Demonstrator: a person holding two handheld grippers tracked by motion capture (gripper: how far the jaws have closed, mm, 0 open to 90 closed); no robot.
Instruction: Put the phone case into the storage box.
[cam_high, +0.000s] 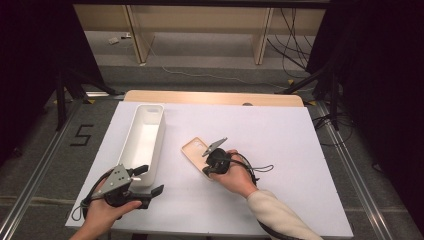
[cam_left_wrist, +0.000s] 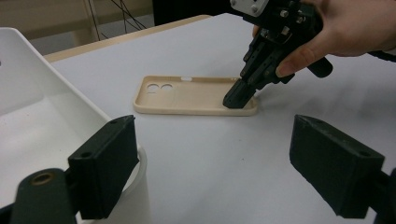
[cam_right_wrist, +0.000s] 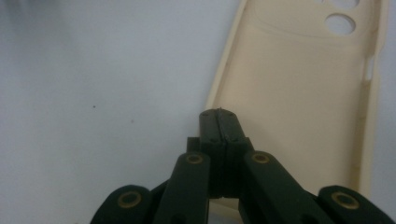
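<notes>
A beige, soft-looking phone case with two round camera holes (cam_high: 196, 152) lies open side up near the middle of the white tabletop (cam_high: 280, 150), just right of a long white plastic bin (cam_high: 145, 142) that stands lengthwise on the tabletop's left half. The right gripper (cam_high: 207, 170), held in the person's right hand (cam_high: 235, 175), points down at the case's near end; its black jaws are pressed together, and their tips meet at the case's raised rim, though whether the rim is pinched between them cannot be told. In the left gripper view the right gripper's tip (cam_left_wrist: 238, 100) rests on the case's end wall. The left gripper (cam_high: 150, 181), held in the left hand (cam_high: 107, 210), sits at the bin's near end with its jaws wide apart, one jaw over the bin's rim and nothing between them.
</notes>
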